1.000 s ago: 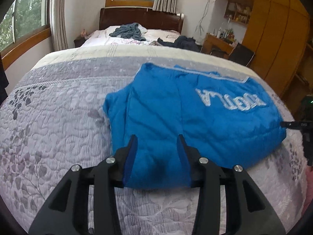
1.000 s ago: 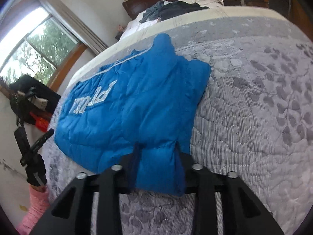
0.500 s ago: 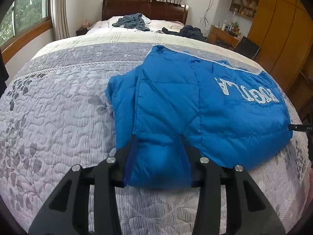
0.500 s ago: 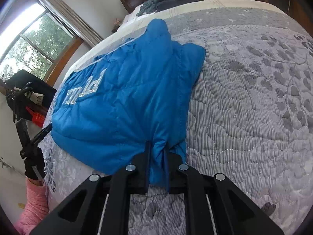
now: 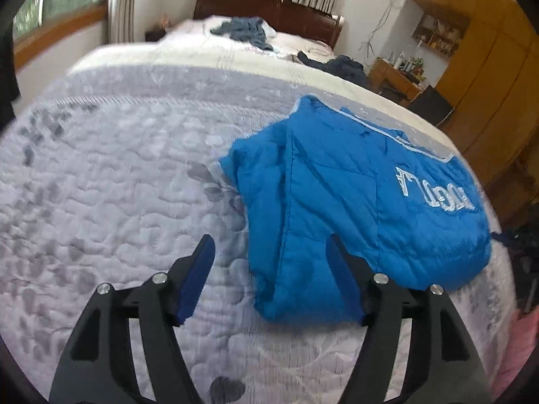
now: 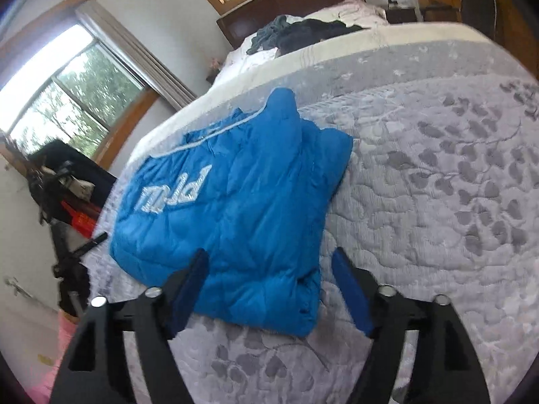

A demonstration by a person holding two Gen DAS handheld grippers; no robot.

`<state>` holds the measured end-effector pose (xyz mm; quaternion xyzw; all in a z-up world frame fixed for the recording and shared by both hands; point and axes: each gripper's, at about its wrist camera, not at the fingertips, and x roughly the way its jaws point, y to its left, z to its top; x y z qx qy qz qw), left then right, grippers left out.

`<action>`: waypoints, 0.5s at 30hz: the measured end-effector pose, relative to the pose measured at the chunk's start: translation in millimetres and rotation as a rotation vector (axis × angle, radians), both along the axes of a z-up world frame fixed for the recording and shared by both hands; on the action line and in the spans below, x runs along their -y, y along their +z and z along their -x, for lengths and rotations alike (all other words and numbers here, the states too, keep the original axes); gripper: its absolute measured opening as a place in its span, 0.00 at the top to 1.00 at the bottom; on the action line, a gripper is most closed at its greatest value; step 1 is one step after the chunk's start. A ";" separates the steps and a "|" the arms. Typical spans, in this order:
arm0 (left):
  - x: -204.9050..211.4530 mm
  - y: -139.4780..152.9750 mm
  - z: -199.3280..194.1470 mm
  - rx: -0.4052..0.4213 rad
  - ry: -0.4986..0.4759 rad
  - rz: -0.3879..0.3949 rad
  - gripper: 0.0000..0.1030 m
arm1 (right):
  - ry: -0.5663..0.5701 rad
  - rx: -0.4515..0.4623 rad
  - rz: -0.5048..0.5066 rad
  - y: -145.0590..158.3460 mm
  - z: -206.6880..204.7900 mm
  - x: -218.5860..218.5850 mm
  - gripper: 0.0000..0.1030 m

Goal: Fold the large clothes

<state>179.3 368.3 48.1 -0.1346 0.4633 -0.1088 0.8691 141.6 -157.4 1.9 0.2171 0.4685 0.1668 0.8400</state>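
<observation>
Left wrist view: our left gripper (image 5: 269, 262) has its fingers spread wide, pinching nothing; the blue puffer jacket (image 5: 353, 208) lies folded on the grey quilted bedspread (image 5: 118, 185), its near corner between the fingers and just ahead of the right-hand fingertip, the rest running off past that finger. Risk as we judge it: padded fabric is springy, so the fold may puff back open with nothing pinning it, and the right-hand finger sits close enough to snag the hem and drag the top layer. Count here: one jacket, one line of white lettering (image 5: 434, 192), two loose piles of dark clothes (image 5: 249, 32) far beyond the fingertips. Right wrist view: our right gripper (image 6: 269, 269) is likewise spread and empty; the jacket's near edge lies between its fingers, closer to the left-hand one, which overlaps it. Same snag risk there. Count: one jacket, one clothes heap far ahead, one other gripper far off to the left-hand side.
</observation>
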 end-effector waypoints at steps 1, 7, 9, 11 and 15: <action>-1.2 -4.5 -5.2 -0.017 -0.012 0.035 0.34 | -0.001 -0.009 -0.008 -3.4 -3.3 2.4 0.25; 2.6 -21.3 -27.9 -0.050 -0.042 0.111 0.29 | 0.006 -0.058 -0.055 -27.6 -24.9 5.8 0.24; 3.3 -24.8 -35.0 -0.058 -0.049 0.153 0.28 | 0.016 -0.067 -0.078 -34.6 -31.6 5.9 0.24; 6.7 -26.9 -41.3 -0.070 -0.064 0.189 0.28 | 0.024 -0.078 -0.097 -40.3 -38.0 4.9 0.24; 22.8 -28.6 -52.5 -0.077 -0.102 0.175 0.23 | 0.048 -0.093 -0.137 -51.1 -52.6 -1.8 0.24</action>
